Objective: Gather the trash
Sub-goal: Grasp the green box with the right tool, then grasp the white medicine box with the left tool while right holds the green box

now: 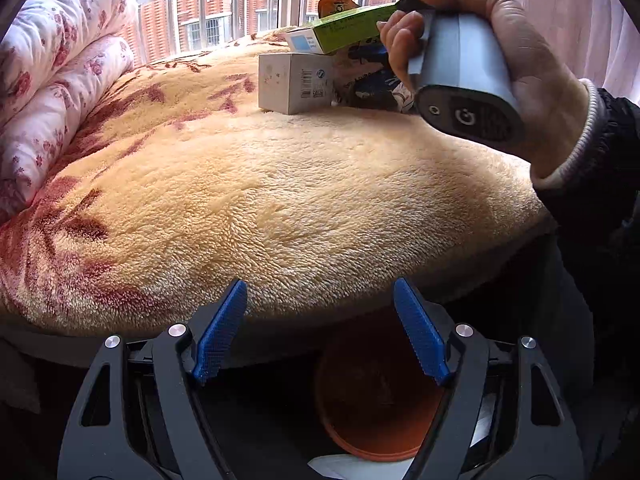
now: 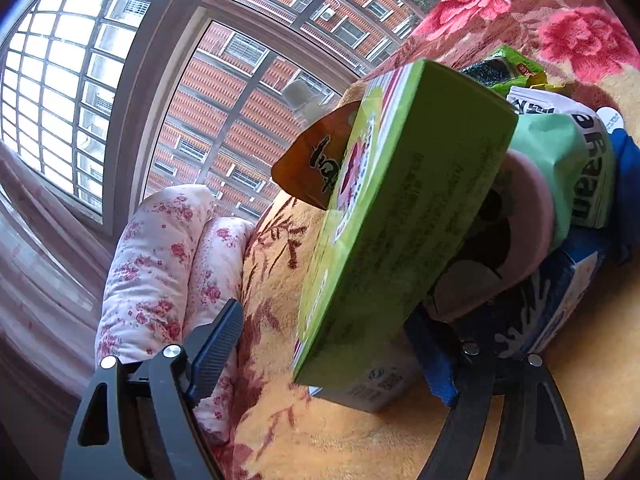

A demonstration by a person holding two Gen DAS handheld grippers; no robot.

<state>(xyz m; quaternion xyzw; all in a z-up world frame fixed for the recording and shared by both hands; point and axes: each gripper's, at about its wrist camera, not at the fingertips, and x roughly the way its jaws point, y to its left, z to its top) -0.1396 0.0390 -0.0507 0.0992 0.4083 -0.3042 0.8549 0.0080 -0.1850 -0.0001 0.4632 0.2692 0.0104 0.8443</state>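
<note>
The work surface is a bed covered by a cream fleece blanket with dark red leaf print, set against a barred window that faces a brick building.

Nearest the viewer, the left gripper hovers at the bed's front edge. Its blue-padded jaws stand wide apart and hold nothing. Directly beneath it, beside the bed, sits an orange bin, judged to be the place for the trash.

Further in, a rolled floral quilt lies along the left side of the bed. On the right, the person's hand grips the handle of the right gripper, which reaches into the trash pile near the window.

The pile consists of:
- a white box resting on the blanket;
- a green box, tilted, its lower end over the white box;
- an orange pouch behind the green box;
- blue, mint and green wrappers to the right.

In the right wrist view the green box lies between the right gripper's fingers, with the left finger well clear of it. The right finger is hidden behind the box, so contact there cannot be confirmed. The jaws appear wide, not yet clamped.

Recommended procedure: centre the green box between the pads, close across its narrow faces, and lift straight up so the white box beneath is not dragged. Carry it to the bin before releasing.
</note>
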